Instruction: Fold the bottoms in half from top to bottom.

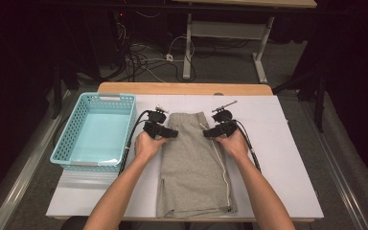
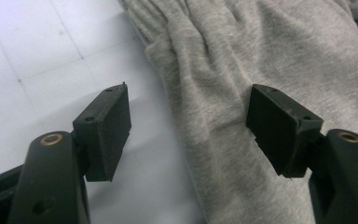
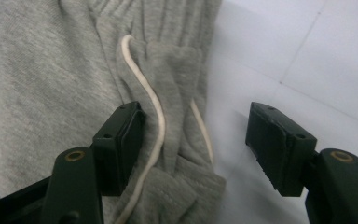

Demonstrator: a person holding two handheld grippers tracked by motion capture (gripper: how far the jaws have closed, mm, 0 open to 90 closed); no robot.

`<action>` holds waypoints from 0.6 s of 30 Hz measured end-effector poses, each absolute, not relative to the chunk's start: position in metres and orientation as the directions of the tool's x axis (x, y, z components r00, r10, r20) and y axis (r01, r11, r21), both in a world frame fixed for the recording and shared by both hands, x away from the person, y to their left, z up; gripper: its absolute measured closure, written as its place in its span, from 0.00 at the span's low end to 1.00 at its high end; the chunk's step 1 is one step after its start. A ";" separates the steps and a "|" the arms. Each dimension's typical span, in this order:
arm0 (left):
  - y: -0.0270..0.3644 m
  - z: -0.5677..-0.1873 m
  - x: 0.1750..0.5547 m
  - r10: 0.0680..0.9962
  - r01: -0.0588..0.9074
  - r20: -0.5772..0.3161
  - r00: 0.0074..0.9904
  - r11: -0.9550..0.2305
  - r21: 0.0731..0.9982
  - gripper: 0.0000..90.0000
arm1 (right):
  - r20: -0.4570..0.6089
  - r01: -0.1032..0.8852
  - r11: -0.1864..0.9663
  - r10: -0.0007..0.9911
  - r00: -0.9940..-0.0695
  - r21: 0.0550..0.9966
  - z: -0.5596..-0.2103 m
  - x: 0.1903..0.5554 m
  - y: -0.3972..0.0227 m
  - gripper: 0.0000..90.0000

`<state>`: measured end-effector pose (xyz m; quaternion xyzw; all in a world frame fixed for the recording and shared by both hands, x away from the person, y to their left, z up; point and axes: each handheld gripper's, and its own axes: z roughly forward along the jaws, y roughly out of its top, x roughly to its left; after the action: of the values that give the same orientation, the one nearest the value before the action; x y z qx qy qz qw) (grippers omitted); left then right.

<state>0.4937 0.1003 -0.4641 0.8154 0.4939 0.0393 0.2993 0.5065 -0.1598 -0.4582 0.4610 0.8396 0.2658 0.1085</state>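
Both the left gripper (image 1: 171, 133) and right gripper (image 1: 207, 133) stand wide, empty, straddling the folded grey cotton shorts' (image 1: 194, 167) side edges mid-table. Closing there, the right may pinch only the white drawstring (image 3: 154, 109), and the fold would slump.

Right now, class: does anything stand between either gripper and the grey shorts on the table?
Nothing visible does. The left gripper and the right gripper each stand open astride an edge of the grey shorts; no other object lies between.

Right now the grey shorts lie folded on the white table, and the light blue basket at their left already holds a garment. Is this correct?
Not quite: the light blue basket is empty, as the high view shows. The grey shorts do lie folded on the white table, with the basket at their left.
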 end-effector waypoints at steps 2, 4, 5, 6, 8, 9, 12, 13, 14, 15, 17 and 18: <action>0.097 -0.463 0.496 0.825 0.782 -0.229 0.516 -0.345 0.519 0.33 | 0.052 0.709 0.448 0.825 -0.562 0.544 -0.458 0.507 -0.156 0.43; 0.094 -0.463 0.497 0.822 0.780 -0.225 0.523 -0.355 0.516 0.34 | 0.061 0.711 0.445 0.824 -0.563 0.544 -0.458 0.506 -0.155 0.46; 0.092 -0.463 0.498 0.818 0.777 -0.227 0.528 -0.358 0.518 0.35 | 0.065 0.712 0.443 0.824 -0.563 0.545 -0.458 0.506 -0.155 0.48; 0.090 -0.463 0.498 0.815 0.773 -0.223 0.534 -0.365 0.519 0.36 | 0.067 0.711 0.444 0.822 -0.565 0.546 -0.458 0.506 -0.155 0.50; 0.086 -0.463 0.499 0.812 0.768 -0.212 0.544 -0.380 0.516 0.37 | 0.075 0.711 0.446 0.817 -0.571 0.544 -0.457 0.505 -0.154 0.58; 0.084 -0.462 0.500 0.811 0.766 -0.207 0.548 -0.386 0.514 0.39 | 0.085 0.712 0.448 0.813 -0.576 0.541 -0.457 0.504 -0.152 0.63; 0.082 -0.462 0.501 0.810 0.768 -0.208 0.548 -0.390 0.508 0.44 | 0.106 0.715 0.449 0.804 -0.584 0.535 -0.457 0.503 -0.150 0.74; 0.081 -0.462 0.501 0.809 0.767 -0.206 0.550 -0.392 0.508 0.47 | 0.116 0.718 0.447 0.802 -0.586 0.533 -0.457 0.502 -0.150 0.77; 0.081 -0.461 0.501 0.807 0.765 -0.205 0.553 -0.395 0.509 0.50 | 0.127 0.721 0.446 0.799 -0.588 0.531 -0.457 0.502 -0.150 0.81; 0.081 -0.461 0.502 0.804 0.762 -0.205 0.558 -0.399 0.509 0.53 | 0.149 0.730 0.438 0.797 -0.585 0.525 -0.457 0.503 -0.150 0.84; 0.080 -0.461 0.502 0.796 0.763 -0.221 0.564 -0.400 0.508 0.62 | 0.176 0.741 0.427 0.795 -0.581 0.517 -0.457 0.503 -0.151 0.87; 0.081 -0.461 0.502 0.791 0.767 -0.236 0.565 -0.397 0.505 0.67 | 0.183 0.743 0.427 0.792 -0.582 0.515 -0.457 0.504 -0.151 0.88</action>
<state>0.5024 0.0805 -0.4613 0.8355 0.4660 0.0207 0.2906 0.5035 -0.1513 -0.4573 0.4552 0.8435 0.2818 0.0435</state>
